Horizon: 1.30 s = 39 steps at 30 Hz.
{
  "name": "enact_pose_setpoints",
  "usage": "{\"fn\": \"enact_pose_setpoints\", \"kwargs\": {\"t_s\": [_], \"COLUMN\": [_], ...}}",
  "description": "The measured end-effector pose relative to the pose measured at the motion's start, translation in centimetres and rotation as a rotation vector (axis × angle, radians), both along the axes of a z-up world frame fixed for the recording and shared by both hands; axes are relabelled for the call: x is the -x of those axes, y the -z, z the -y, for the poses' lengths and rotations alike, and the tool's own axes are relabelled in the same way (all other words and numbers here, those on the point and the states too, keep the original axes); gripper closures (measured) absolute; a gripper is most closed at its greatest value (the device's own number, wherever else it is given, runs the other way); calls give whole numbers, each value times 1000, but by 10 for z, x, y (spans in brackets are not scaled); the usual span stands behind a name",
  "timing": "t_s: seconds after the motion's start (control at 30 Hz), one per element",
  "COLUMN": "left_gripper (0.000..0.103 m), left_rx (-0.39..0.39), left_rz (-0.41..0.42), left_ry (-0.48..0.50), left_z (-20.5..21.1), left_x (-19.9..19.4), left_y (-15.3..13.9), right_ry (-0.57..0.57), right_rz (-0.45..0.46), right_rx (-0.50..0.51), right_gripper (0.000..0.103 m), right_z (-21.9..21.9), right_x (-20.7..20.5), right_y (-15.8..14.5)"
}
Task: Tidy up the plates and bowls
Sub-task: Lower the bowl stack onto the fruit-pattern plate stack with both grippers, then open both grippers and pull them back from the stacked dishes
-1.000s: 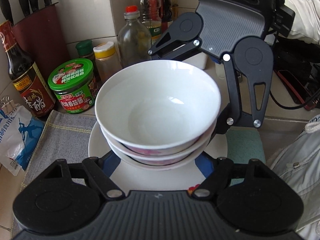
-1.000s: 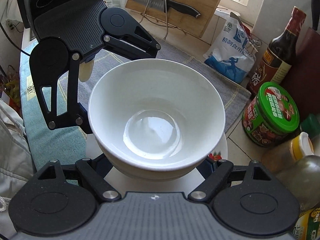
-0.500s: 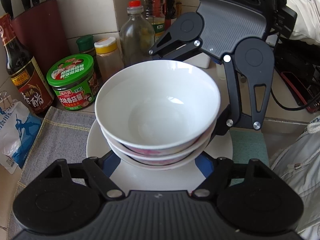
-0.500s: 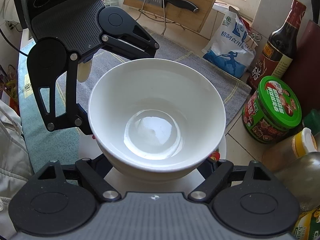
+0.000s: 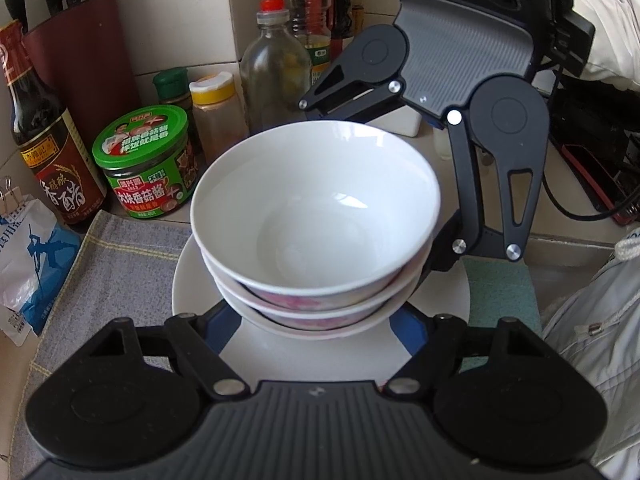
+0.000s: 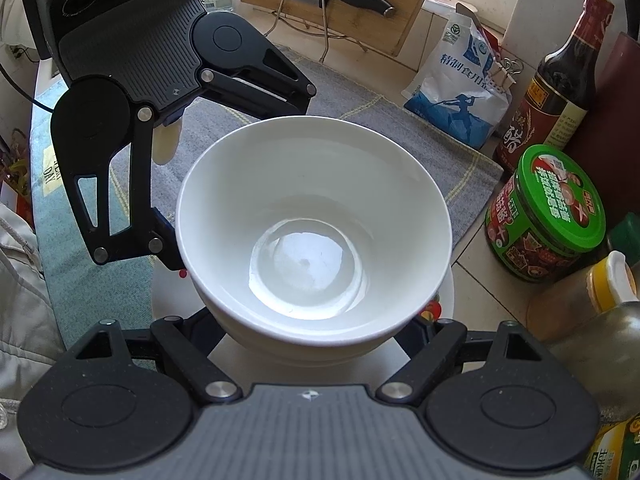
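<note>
Closely hemmed, the stacked bowls (image 5: 316, 216) sit on a white plate (image 5: 320, 354) over the grey towel (image 5: 120, 264); green-lidded jar (image 5: 146, 160), vinegar bottle (image 5: 44, 144) and seasoning bottles (image 5: 276, 68) crowd the far left. Left gripper (image 5: 316, 322) and right gripper (image 6: 316, 330) flank the stack from opposite sides; whether either clamps it, I cannot tell.

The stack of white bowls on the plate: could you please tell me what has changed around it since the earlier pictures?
Nothing has visibly changed. The stack of white ceramic bowls still sits on the round white plate, and the left tool and right tool still flank its base from opposite sides, fingertips hidden beneath it. The green-lidded jar stays beside the plate.
</note>
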State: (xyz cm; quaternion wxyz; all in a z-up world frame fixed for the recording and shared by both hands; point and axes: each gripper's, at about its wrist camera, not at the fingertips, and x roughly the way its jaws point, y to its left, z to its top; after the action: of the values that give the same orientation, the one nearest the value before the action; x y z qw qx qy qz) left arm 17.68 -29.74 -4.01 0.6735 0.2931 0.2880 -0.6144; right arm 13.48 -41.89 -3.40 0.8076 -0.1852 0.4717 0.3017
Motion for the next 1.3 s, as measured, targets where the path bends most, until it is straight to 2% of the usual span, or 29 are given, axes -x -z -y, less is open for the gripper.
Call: {"fn": "enact_pose_setpoints", "kwargs": {"t_s": [0.3,0.4,0.53,0.7,0.8,0.93,1.03,1.17,1.23,1.3], "left_gripper": [22,15,7,6,6,2,1,1,1,1], "left_rx": [14,34,56,75,114,231,329,428,435,409], "left_rz": [37,28,33,47,82,134,141,135,151,176], "left_ry": [-7,-25,-61,-109,-143,-209,-265,-367,-422,-478], "left_z": [-2,-5,-10,-23,-36,-60,-79,-108,-120,-130], "left_x": [6,5,6,10,15,19,19,19,21,23], "left_y": [0,-1,-3,-5,-9,-17,-25,-33,-34,-35], "right_ry": [19,28,38,70,122,212,298,423,489,538], "right_rz": [4,17,21,24,25,43,49,34,41,60], "right_rx": [-3,-21,-8,32,51,139,223,265,284,295], "right_gripper": [13,0,0,0,0,0,0,0,0,0], "right_z": [1,2,1,0,-1,-13,-27,-46,-59,-74], "right_x": [0,2,4,7,9,13,19,29,36,46], "right_y": [0,-3,-5,-5,-8,-11,-13,-20,-25,-29]}}
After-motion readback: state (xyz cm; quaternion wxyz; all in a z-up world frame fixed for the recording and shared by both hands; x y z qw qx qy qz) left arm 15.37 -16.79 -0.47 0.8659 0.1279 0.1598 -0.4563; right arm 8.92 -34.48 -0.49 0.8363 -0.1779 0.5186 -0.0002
